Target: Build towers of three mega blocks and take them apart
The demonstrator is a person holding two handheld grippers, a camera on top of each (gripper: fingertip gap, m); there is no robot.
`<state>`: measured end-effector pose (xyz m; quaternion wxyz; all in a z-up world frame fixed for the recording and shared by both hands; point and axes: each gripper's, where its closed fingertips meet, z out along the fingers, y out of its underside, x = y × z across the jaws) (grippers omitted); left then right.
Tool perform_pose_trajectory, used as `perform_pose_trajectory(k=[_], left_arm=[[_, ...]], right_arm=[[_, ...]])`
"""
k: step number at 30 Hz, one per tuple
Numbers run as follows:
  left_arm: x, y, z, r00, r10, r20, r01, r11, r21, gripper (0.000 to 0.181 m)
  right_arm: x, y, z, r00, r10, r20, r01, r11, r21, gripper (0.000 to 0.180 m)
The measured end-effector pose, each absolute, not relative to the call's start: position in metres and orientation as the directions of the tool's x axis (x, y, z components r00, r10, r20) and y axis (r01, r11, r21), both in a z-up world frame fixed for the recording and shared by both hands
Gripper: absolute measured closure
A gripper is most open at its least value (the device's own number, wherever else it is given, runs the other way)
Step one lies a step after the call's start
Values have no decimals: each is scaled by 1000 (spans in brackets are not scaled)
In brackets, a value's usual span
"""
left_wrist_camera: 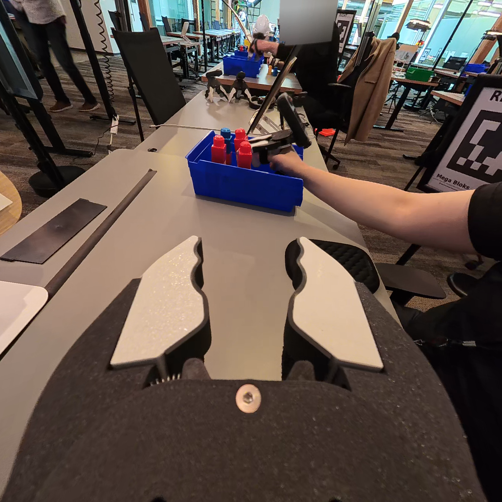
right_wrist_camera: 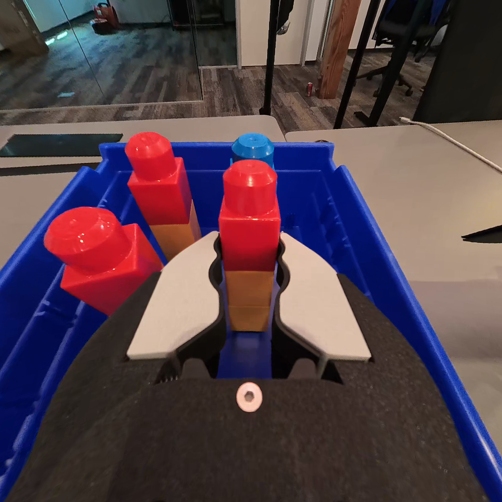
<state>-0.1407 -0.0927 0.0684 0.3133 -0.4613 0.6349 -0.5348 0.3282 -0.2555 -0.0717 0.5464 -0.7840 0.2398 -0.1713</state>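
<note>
Right gripper point(right_wrist_camera: 249, 245) jaws clamped on red-topped tower point(right_wrist_camera: 249, 244) inside blue bin point(right_wrist_camera: 380, 217); left gripper point(left_wrist_camera: 244, 260) jaws apart above table point(left_wrist_camera: 163, 217).

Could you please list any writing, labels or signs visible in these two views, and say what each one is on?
Black-framed white sign board with a square black-and-white marker: printed words above and below the marker, which I don't transcribe.
Similar smaller marker sign far back: too small to read.
Red can on the floor: too small to read.
Blue plastic bin and red-topped block tower: no writing visible.
</note>
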Motion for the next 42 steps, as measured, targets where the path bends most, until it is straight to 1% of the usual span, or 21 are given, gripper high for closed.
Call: perform_pose_trajectory(k=[8, 22, 25, 30, 33, 35, 38, 42], left_arm=[[-140, -95, 63, -389, -916, 96, -270, 14, -963, 118], [-142, -99, 64, -405, -910, 89, -274, 28, -961, 119], [-143, -99, 65, -404, -910, 87, -273, 30, -961, 119], [-145, -97, 66, -398, -914, 85, -274, 29, -961, 118], [-145, -95, 67, -391, -916, 88, -274, 25, -961, 118], [-144, -95, 67, -395, -914, 92, -273, 21, -962, 118], [-143, -96, 65, -397, -913, 94, -278, 22, -960, 118], [-143, -99, 63, -402, -911, 87, -290, 37, -956, 118]], right_arm=[[335, -254, -71, 823, -568, -12, -185, -246, -951, 143], [327, -263, -82, 840, -542, 4, -207, -327, -922, 143], [328, -266, -80, 834, -552, -9, -218, -315, -924, 127], [310, -280, -48, 840, -542, 23, -155, -280, -948, 127], [281, -286, -24, 872, -485, 59, -84, -268, -960, 134], [259, -278, -20, 912, -408, 38, -81, -270, -959, 131], [240, -260, -29, 943, -332, 4, -108, -318, -942, 120], [246, -244, -49, 935, -350, 49, -107, -411, -906, 118]])
